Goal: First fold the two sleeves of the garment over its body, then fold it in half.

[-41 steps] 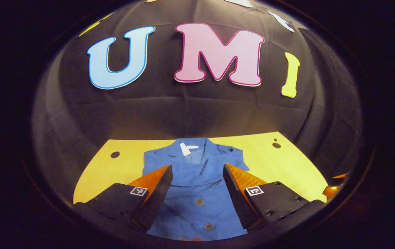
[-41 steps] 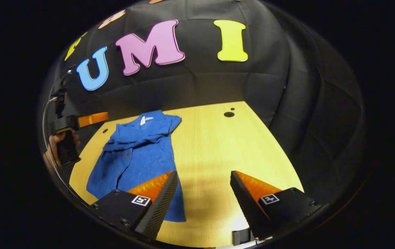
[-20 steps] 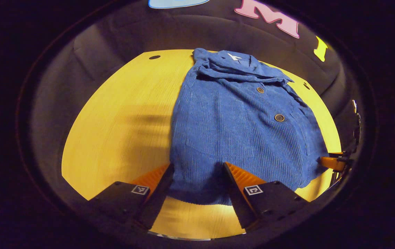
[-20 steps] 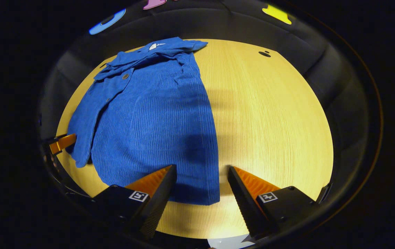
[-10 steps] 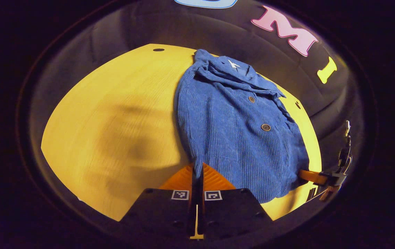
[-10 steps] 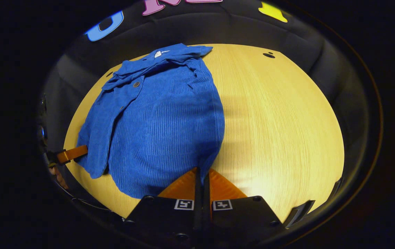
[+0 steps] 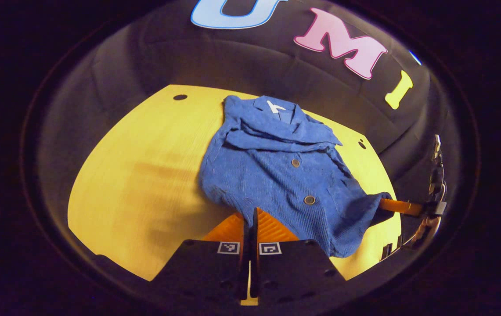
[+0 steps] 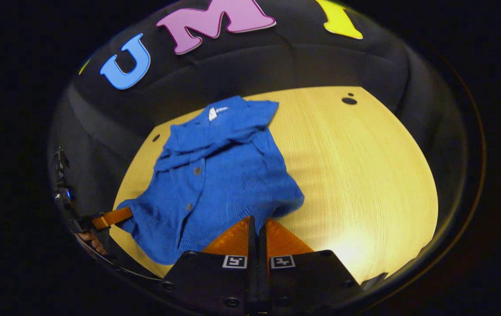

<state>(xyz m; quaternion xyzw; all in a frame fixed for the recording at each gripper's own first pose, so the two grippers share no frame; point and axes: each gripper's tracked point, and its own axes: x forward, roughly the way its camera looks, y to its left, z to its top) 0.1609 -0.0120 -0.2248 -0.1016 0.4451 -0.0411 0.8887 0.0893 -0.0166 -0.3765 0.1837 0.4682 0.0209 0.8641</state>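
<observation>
Blue ribbed garment spread on pale wooden counter, collar end farthest from both sets of jaws, white neck tag showing at that far end. Both sleeves already laid across the body below the collar, forming a band of folded cloth. Two round buttons visible down the front.

Left gripper: jaws closed together with no gap, pinching the near hem corner of the garment; cloth rising straight out of the jaw tips and lifted off the counter there. Bare counter off to the left of these jaws, with a small dark hole near the far edge.

Right gripper: jaws likewise pressed together on the other hem corner, fabric bunched just ahead of the tips and raised. Open counter to the right of these jaws, another dark hole near its far edge.

Hem held up between the two pinched corners, sagging in the middle; rest of the garment lying flat toward the collar.

From the left gripper view, right gripper seen far to the right of the jaws, at the garment's other corner. From the right gripper view, left gripper seen far to the left of the jaws, with part of a hand beneath it.
</observation>
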